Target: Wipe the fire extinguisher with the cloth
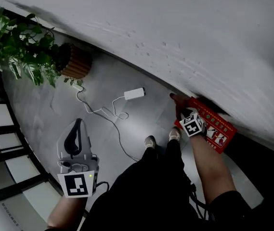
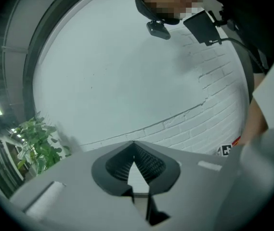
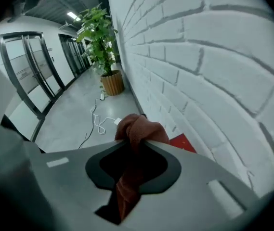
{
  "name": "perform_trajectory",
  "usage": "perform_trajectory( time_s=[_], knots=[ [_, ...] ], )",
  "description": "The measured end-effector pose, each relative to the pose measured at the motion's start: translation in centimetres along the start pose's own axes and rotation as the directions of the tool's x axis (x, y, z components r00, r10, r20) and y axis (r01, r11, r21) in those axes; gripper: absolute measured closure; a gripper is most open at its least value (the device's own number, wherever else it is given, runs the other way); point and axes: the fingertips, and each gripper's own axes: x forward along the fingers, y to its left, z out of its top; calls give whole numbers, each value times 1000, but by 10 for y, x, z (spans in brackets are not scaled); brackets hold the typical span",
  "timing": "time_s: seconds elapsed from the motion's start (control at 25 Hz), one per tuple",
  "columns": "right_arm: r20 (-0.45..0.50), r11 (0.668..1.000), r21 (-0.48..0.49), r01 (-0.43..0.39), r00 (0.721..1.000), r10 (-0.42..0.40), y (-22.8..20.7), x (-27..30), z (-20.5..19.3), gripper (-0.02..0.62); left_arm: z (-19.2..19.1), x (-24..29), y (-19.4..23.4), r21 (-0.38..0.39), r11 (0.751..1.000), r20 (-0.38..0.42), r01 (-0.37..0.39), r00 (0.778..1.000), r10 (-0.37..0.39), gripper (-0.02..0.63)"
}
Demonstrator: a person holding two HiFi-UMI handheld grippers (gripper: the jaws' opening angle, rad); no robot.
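Right gripper view, jaws: your right gripper (image 3: 137,143) is pinching the cloth (image 3: 139,129), with its jaws standing narrow and pressing on the fabric.
Cloth: rust-brown and towel-like, it is bunching into a lump above the jaw tips and hanging down in a strip between the jaws.
Left jaws: your left gripper (image 2: 133,144) is carrying nothing. Its tips are meeting, and only the wall is showing through the gap behind them.
Case: the red fire extinguisher case (image 1: 213,127) is lying at the foot of the white brick wall (image 1: 175,32), with printed picture panels showing on its face.
Cloth to case: in the head view the cloth is sitting just beside the case's upper-left end, and you cannot tell whether it is touching. In the right gripper view a red corner is peeking out just right of the cloth.
Edges: the wall is running close along your right gripper's right side.
Open room: the grey floor (image 1: 45,114) is opening out to the left. A white power adapter (image 1: 134,93) and its cable (image 1: 109,113) are lying on it, and a potted plant (image 1: 19,52) is standing further along the wall.
Left gripper place: it is hovering well apart from the case, on the other side of your legs.
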Motion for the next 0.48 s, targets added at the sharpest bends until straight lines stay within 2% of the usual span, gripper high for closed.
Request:
perform_trajectory(
  time_s=[0.12,0.28,0.36,0.48],
  knots=[
    [-98,1000,-1,-22,995,22,-1,15,-15,541,-5,-13,15,-3,999,-20,-50,999,50,606],
    [-121,999,-44,3,993,-8,-14,2,-42,541,-14,-20,23,-14,997,-36,-77,996,77,606],
    [-137,999,-33,32,990,-36,-24,-16,-65,541,-15,-17,21,-32,997,-31,-69,997,68,606],
    [-157,995,34,90,984,-84,-43,-42,-108,541,-8,-3,6,-50,999,3,-19,1000,19,606]
  ],
)
